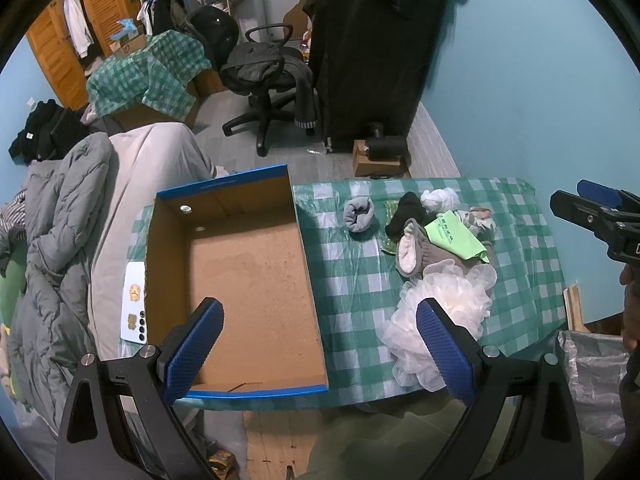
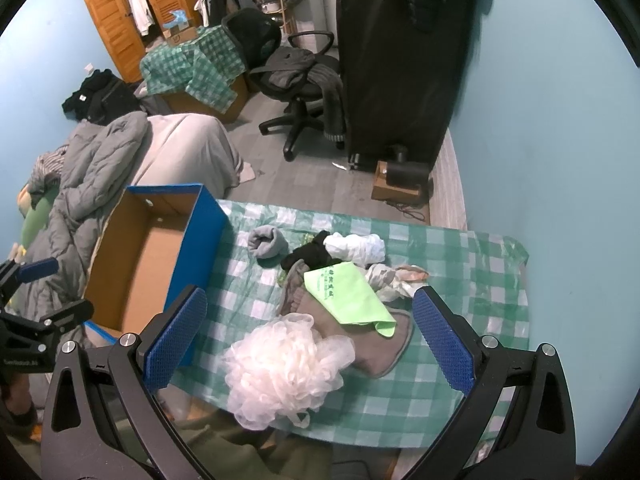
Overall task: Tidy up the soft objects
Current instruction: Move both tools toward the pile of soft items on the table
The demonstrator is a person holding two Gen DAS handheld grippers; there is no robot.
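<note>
Both grippers — left gripper (image 1: 320, 354) and right gripper (image 2: 310, 344) — hang spread and empty; I judge sorting unstarted. Next: right closes on the loofah (image 2: 282, 372), just beside the box (image 2: 208, 216).

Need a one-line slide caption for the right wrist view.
Open right gripper above a white loofah and pile of soft items on a checkered table, empty box at left.

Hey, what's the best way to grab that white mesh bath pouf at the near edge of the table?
Take the bath pouf with the right hand-held gripper from above, closing across its rounded, fluffy middle. It lies free at the table's near edge; only its far side touches the grey slipper.
</note>
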